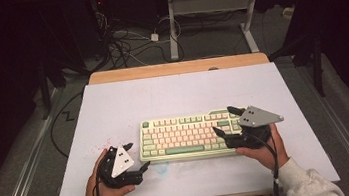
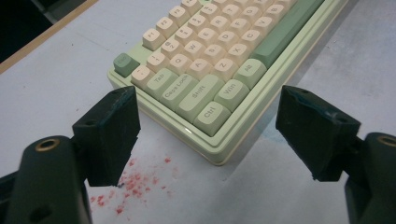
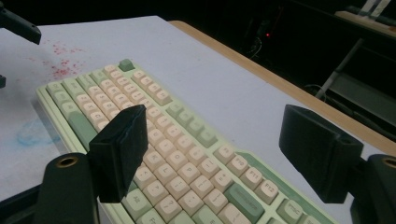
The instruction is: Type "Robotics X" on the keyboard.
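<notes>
One pale green and cream plastic keyboard [image 1: 182,137] lies mid-bench [image 1: 113,105]; my two tongs gape wide and empty, left tongs [image 1: 136,156] beside its left end, right tongs [image 1: 225,120] over its right end

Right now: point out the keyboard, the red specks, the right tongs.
keyboard [image 1: 182,136], high view, middle of the keys.
red specks [image 2: 135,184], left gripper view, densest patch.
right tongs [image 1: 225,121], high view, between the tips.

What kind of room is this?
Probably a lab or workshop: a keyboard sits on a paper-covered table, with loose cables on the floor behind and desk legs.
</notes>
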Demonstrator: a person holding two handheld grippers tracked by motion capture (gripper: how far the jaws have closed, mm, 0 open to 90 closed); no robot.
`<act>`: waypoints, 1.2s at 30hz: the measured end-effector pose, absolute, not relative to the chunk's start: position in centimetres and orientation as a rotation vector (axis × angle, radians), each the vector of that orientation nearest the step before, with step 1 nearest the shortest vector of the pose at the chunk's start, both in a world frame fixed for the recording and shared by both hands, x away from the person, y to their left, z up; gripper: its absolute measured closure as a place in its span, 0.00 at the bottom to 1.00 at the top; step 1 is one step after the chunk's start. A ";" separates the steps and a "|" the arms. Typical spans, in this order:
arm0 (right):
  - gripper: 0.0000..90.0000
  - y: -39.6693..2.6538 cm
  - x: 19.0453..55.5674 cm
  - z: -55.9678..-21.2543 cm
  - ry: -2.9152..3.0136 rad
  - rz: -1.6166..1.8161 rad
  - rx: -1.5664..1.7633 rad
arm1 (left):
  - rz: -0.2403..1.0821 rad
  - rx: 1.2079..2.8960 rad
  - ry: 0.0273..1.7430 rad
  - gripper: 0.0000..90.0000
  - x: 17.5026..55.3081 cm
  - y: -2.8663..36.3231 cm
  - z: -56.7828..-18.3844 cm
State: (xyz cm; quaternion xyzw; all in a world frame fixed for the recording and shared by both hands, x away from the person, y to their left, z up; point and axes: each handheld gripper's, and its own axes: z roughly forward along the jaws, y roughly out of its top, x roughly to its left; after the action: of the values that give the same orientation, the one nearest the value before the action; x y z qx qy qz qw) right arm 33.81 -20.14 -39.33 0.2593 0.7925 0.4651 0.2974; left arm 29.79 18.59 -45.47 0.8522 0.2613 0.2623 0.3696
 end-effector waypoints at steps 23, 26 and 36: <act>0.29 -24.7 30.5 -41.9 2.091 1.157 0.760 | 0.613 2.166 0.770 0.55 30.5 18.3 -44.7; 0.29 -25.0 30.1 -42.4 2.101 1.141 0.772 | 0.548 2.151 0.839 0.71 31.4 18.0 -44.4; 0.29 -24.9 30.2 -42.8 2.122 1.133 0.778 | 0.506 2.223 0.781 0.97 33.6 14.7 -42.7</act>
State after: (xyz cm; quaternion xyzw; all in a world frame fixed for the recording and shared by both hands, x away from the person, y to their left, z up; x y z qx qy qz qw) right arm 30.16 -24.90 -42.76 0.2934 0.8001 0.4272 0.3021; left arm 33.63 14.69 -42.68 0.8613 0.3025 0.1962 0.3579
